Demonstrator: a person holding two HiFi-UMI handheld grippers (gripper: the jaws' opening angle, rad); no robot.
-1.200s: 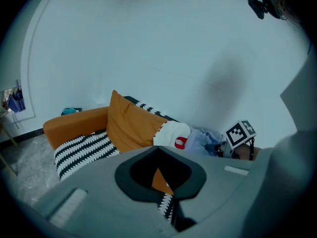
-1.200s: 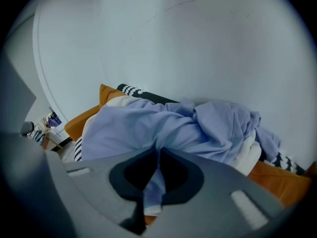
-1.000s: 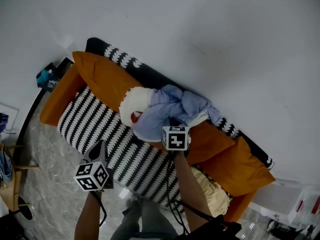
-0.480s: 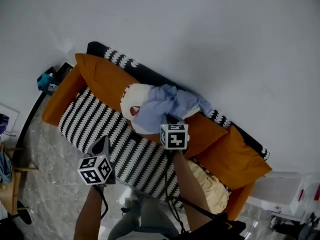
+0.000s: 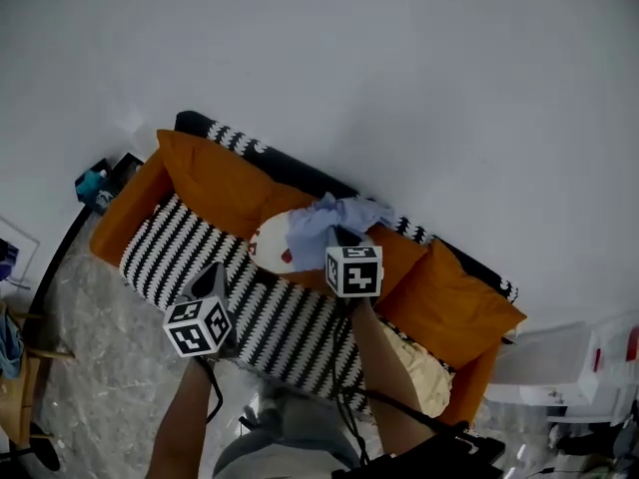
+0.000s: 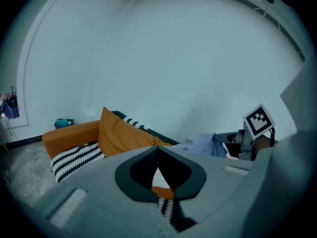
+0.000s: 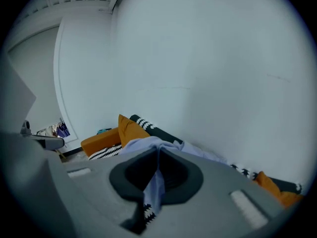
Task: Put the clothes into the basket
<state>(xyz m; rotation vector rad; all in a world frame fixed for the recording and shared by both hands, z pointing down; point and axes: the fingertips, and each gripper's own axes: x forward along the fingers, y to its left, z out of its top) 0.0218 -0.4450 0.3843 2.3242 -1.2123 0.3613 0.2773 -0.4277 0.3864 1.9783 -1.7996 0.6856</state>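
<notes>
My right gripper (image 5: 337,236) is shut on a light blue shirt (image 5: 324,224), held bunched above the sofa back. In the right gripper view the blue shirt (image 7: 156,183) hangs pinched between the closed jaws. A white garment with a red mark (image 5: 273,250) lies on the seat just under the shirt. My left gripper (image 5: 212,273) hovers over the striped seat, left of the clothes, its jaws together on nothing (image 6: 158,148). From the left gripper view the right gripper (image 6: 250,135) and the blue shirt (image 6: 204,145) show at the right. No basket is in view.
The sofa has a black-and-white striped seat (image 5: 170,247), orange cushions (image 5: 215,173) and orange arms. A pale yellow cloth (image 5: 424,379) lies at its right end. White boxes (image 5: 584,382) stand at the right, a wooden stand (image 5: 20,367) at the left, and a white wall behind.
Both grippers have risen. The right one has pulled the blue shirt up off the sofa, so it hangs narrower, and the white garment under it shows more.
</notes>
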